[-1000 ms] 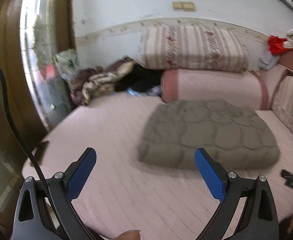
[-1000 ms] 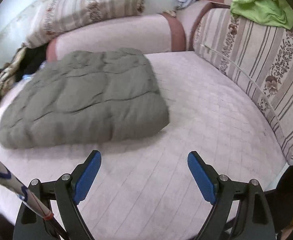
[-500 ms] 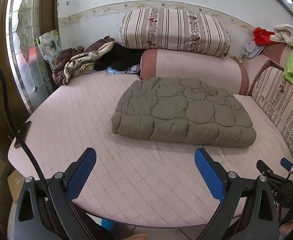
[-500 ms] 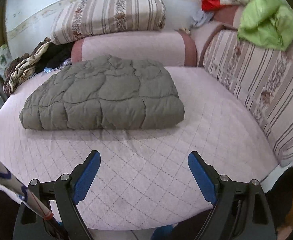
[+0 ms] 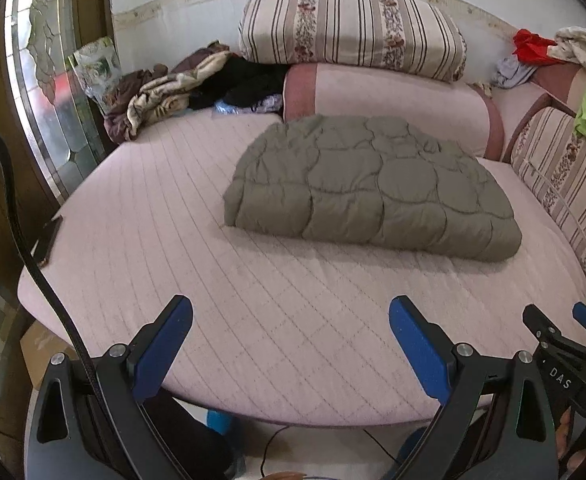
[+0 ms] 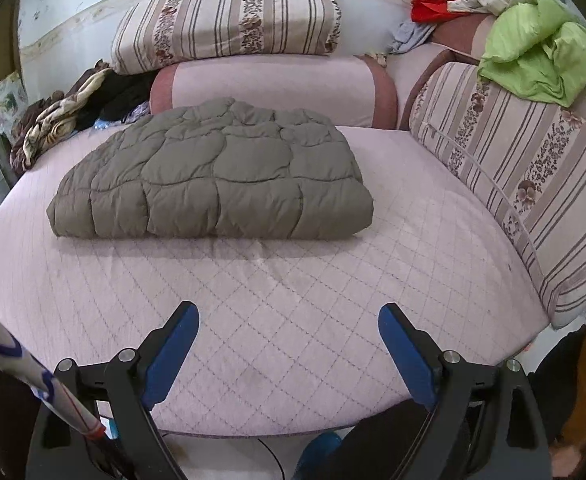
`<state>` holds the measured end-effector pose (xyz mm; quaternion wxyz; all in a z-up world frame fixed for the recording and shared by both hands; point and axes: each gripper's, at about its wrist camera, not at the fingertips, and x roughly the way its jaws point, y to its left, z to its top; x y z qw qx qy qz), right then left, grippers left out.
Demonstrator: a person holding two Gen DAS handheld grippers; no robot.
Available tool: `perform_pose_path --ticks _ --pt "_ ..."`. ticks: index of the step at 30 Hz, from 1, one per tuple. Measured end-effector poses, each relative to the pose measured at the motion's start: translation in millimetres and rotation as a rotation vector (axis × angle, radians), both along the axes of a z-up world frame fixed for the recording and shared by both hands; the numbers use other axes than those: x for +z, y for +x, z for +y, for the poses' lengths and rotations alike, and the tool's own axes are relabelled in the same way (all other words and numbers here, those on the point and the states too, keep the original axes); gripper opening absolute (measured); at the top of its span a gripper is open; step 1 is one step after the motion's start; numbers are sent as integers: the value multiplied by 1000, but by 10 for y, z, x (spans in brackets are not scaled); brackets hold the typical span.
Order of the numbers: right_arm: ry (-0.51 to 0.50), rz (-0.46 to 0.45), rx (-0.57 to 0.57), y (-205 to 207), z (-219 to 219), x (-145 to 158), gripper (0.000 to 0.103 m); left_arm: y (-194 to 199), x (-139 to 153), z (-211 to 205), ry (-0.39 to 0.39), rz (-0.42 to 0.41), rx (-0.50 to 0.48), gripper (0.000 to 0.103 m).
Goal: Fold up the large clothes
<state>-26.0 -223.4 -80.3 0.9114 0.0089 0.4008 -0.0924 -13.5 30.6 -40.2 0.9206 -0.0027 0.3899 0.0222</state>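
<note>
A grey-green quilted padded garment (image 5: 373,186) lies folded into a thick rectangle on the pink quilted bed (image 5: 253,300); it also shows in the right wrist view (image 6: 217,186). My left gripper (image 5: 291,338) is open and empty, held over the bed's front edge, well short of the garment. My right gripper (image 6: 289,346) is open and empty, also over the front edge and apart from the garment. The right gripper's tips show at the far right of the left wrist view (image 5: 565,332).
A striped pillow (image 5: 349,30) rests on a pink bolster (image 5: 393,100) behind the garment. Loose clothes (image 5: 181,88) are piled at the back left. A striped side cushion (image 6: 513,184) with green cloth (image 6: 541,52) bounds the right. A dark phone (image 5: 47,240) lies at the bed's left edge.
Both grippers have pulled back from the bed and away from the folded garment, so it looks smaller and farther. Both stay open. The garment has not moved.
</note>
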Motion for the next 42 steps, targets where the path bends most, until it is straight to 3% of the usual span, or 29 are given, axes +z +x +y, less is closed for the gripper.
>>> perform_pose_path --ticks 15,26,42 --pt "-40 48 -9 73 42 -146 94 34 -135 -95 42 27 -13 98" --pt "-38 61 -8 107 78 -177 94 98 -239 -73 9 81 -22 98" --pt "-53 90 2 141 161 -225 94 143 -316 -69 22 108 -28 98"
